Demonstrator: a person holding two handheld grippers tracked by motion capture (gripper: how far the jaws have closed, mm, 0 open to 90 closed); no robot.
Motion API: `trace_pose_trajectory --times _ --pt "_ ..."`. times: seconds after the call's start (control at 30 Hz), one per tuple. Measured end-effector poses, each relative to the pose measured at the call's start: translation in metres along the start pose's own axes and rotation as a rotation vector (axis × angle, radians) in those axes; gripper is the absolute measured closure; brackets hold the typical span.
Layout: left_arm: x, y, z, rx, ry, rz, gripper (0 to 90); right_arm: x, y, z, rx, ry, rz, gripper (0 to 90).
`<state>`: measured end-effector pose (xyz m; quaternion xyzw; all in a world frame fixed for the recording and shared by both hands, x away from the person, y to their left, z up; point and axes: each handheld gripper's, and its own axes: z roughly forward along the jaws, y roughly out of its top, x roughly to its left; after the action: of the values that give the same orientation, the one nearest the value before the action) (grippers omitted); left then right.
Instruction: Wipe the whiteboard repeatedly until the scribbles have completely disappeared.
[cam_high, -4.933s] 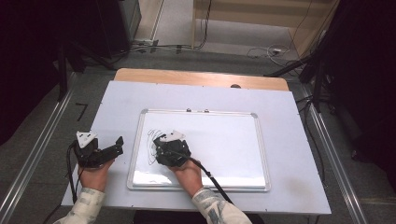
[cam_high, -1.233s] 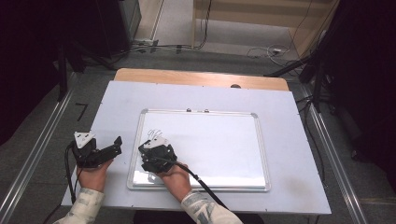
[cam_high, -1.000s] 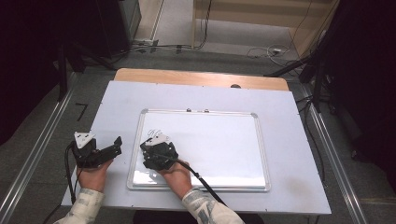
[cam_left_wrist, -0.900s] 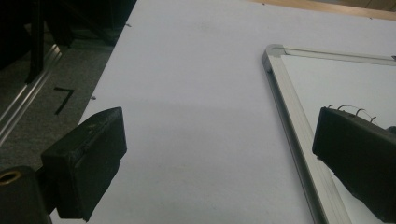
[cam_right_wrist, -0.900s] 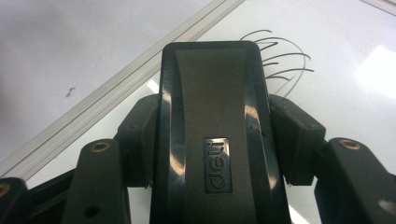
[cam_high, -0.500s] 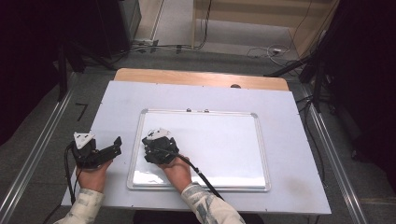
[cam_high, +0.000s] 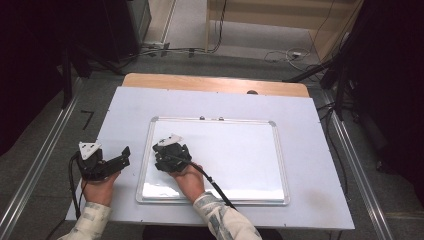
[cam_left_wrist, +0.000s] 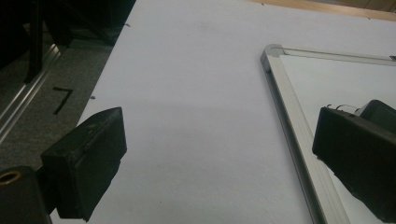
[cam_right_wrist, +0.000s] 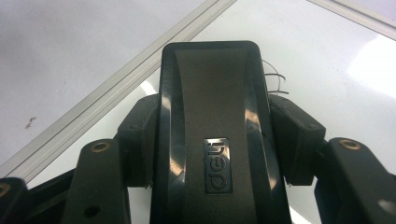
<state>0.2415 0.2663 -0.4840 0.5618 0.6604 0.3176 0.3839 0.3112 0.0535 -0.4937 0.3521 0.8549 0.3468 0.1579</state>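
Right gripper (cam_high: 169, 152): clamped on a black whiteboard eraser (cam_right_wrist: 210, 135), jaws pressing its two long sides; "deli" badge legible on the eraser's back in the right gripper view. Eraser set down on the whiteboard (cam_high: 240, 150), near the board's left edge, roughly midway between its far-left and near-left corners. A few thin dark marker strokes (cam_right_wrist: 275, 79) visible just past the eraser's far end, close to the aluminium frame.

Left gripper (cam_high: 107, 162): jaws spread wide, nothing between them. Resting over the bare white desk (cam_high: 310, 120) near its left edge, just beside the whiteboard's left frame but not on it. In the left gripper view, the frame's far-left corner (cam_left_wrist: 273, 51) seen ahead, bare desk surface between the two black jaws.

Whiteboard lying flat in the middle of the desk, long side running left to right; writing surface otherwise clean, with glare along its near edge. Strip of wooden tabletop (cam_high: 210, 82) exposed at the desk's far edge.
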Motion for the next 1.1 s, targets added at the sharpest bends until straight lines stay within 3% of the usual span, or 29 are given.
trace_pose_trajectory --times 1.1 --pt "0.003 0.0 -0.001 -0.002 0.0 -0.01 3.3 -0.027 0.024 0.022 0.007 -0.045 0.042 39.2"
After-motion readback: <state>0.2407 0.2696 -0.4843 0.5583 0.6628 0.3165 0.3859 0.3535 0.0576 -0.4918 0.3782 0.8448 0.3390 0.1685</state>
